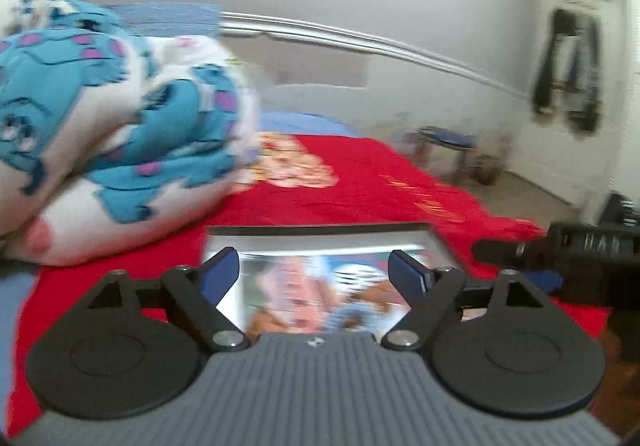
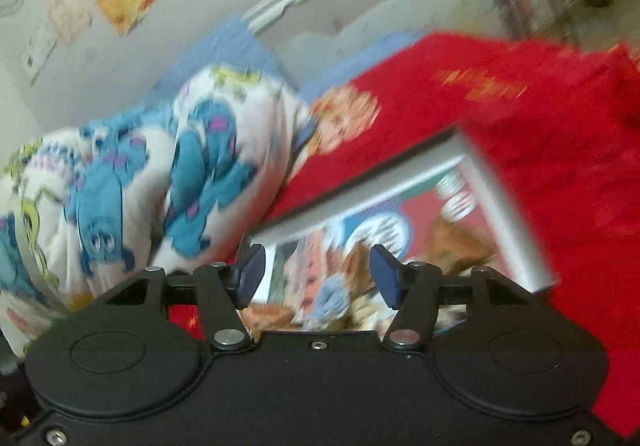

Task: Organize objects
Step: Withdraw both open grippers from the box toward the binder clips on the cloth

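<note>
1. Red blanket (image 1: 360,186) over bed; pale wall behind, stool (image 1: 444,146) on floor beyond
2. One picture book (image 1: 320,278) flat on blanket, near edge; folded monster-print quilt (image 1: 120,118) left of it
3. Left gripper (image 1: 314,266) and right gripper (image 2: 316,274) both spread, nothing pinched, over book

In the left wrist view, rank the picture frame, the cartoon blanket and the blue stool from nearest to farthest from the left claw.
1. Picture frame: right ahead of the left claw, lying on the red bedspread.
2. Cartoon blanket: bundled up to the left.
3. Blue stool: off the bed, far right, by the wall.
</note>
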A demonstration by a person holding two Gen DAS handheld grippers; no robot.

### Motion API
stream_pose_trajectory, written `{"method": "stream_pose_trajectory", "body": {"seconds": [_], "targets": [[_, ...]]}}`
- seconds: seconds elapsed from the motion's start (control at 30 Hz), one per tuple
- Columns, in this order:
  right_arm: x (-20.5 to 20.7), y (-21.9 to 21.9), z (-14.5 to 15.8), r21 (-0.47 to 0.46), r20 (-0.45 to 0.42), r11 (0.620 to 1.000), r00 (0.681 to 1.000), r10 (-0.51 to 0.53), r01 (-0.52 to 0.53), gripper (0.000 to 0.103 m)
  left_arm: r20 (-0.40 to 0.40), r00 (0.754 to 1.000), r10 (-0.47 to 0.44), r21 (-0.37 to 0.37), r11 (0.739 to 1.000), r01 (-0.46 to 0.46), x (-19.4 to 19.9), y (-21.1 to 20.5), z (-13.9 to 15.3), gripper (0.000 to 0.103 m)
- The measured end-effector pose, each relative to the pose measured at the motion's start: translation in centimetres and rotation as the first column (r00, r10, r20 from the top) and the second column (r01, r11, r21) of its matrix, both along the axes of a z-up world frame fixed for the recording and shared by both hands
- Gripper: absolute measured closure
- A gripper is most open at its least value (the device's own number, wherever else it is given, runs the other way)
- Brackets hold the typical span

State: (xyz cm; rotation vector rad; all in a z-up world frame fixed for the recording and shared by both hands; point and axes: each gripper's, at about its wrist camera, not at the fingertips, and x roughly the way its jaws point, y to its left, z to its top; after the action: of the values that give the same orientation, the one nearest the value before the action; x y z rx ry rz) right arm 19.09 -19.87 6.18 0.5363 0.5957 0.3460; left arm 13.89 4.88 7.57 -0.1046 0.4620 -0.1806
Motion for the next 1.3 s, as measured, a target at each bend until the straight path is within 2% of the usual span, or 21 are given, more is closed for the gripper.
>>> {"method": "stream_pose_trajectory", "body": {"seconds": [0.1,0.23,0.33,0.47,0.63,0.8,0.9,1.0,1.1,1.3], "targets": [[-2.9,-2.9,1.7,-0.021,0.020,0.994,0.994,-0.106,0.107,0.041,-0.032,0.997,-0.070,-0.039,0.997,0.069,-0.8,-1.1,-0.3,0.014],[-6.1,-5.0,2.2,-0.054,0.004,0.978,0.979,-0.202,0.202,0.040,-0.093,0.990,-0.110,-0.009,0.994,0.109,-2.0,-2.9,-1.8,0.014],[-7.7,-5.9,1.5,-0.090,-0.014,0.970,0.973,-0.229,0.226,0.039,-0.149,0.979,-0.138,0.019,0.990,0.142,-2.5,-4.0,-3.3,0.014],[-9.3,-6.5,-0.6,-0.109,-0.038,0.975,0.979,-0.201,0.196,0.039,-0.240,0.962,-0.128,0.098,0.983,0.155,-1.9,-5.6,-6.2,0.015],[-9.0,-6.7,-2.4,-0.053,-0.089,0.985,0.982,-0.169,0.164,0.040,-0.265,0.957,-0.113,0.112,0.983,0.147,-0.8,-6.3,-8.2,0.015],[-8.6,-6.3,-3.0,-0.042,-0.097,0.989,0.984,-0.146,0.143,0.040,-0.304,0.950,-0.067,0.137,0.984,0.113,0.8,-7.0,-10.3,0.027],[-8.6,-6.7,-3.3,-0.006,-0.109,0.989,0.983,-0.144,0.144,0.040,-0.318,0.946,-0.063,0.142,0.983,0.113,1.0,-7.2,-11.6,0.029],[-8.3,-6.9,-3.3,0.012,-0.112,0.989,0.983,-0.142,0.144,0.040,-0.300,0.952,-0.062,0.171,0.978,0.117,0.7,-7.6,-11.9,0.031],[-8.3,-6.7,-3.5,0.010,-0.117,0.990,0.984,-0.136,0.138,0.041,-0.299,0.953,-0.043,0.162,0.982,0.095,0.7,-7.3,-11.8,0.051],[-8.2,-5.6,-3.6,-0.007,-0.111,0.995,0.989,-0.101,0.101,0.043,-0.308,0.951,-0.018,0.169,0.983,0.074,0.2,-6.8,-11.2,0.053]]}}
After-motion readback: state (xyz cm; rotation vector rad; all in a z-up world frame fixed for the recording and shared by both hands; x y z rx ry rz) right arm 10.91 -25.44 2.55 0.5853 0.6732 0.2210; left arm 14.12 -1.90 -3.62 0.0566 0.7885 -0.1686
